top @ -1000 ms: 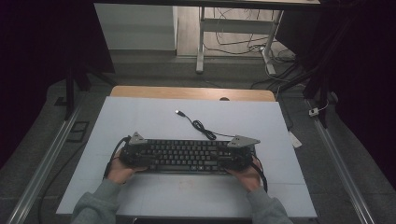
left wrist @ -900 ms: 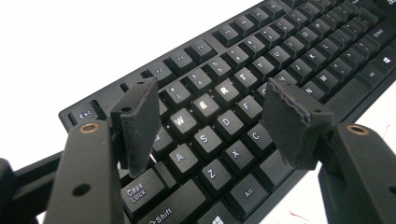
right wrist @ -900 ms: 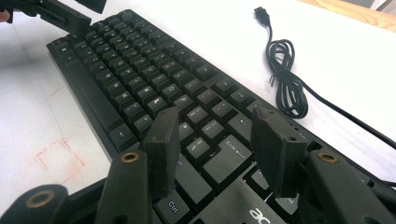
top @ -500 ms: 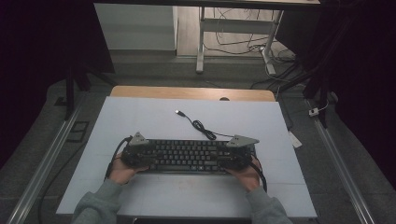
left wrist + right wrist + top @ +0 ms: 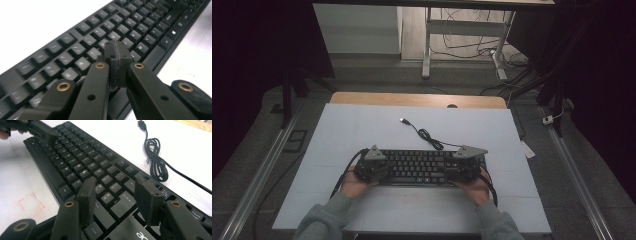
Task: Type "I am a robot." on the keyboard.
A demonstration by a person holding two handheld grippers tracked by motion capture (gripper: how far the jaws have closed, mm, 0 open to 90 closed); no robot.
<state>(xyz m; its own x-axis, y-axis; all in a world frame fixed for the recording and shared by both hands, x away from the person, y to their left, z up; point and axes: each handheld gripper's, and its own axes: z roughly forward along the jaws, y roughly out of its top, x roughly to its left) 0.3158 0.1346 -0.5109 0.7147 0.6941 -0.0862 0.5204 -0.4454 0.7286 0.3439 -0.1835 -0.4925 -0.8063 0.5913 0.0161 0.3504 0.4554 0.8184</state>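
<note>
Here the white table (image 5: 362,125) carries a black keyboard (image 5: 419,167) lying crosswise near the person's edge, its cable (image 5: 427,136) coiled loosely behind it and ending in a plug further back. Both hands sit at the keyboard's ends, the left gripper (image 5: 117,62) over the left block of keys, the right gripper (image 5: 117,192) over the keys around Enter and Shift. The left gripper's jaws have just been closing and now stand pressed together, pad against pad, with nothing between them, poised just above the letter keys. The right gripper's jaws stand apart, empty, straddling a few keys without pressing any that I can tell. By my reading, the step in hand is pressing keys, the closed left tip serving as a single poking finger. The next move calls for lowering that tip squarely onto one keycap without catching its neighbours
</note>
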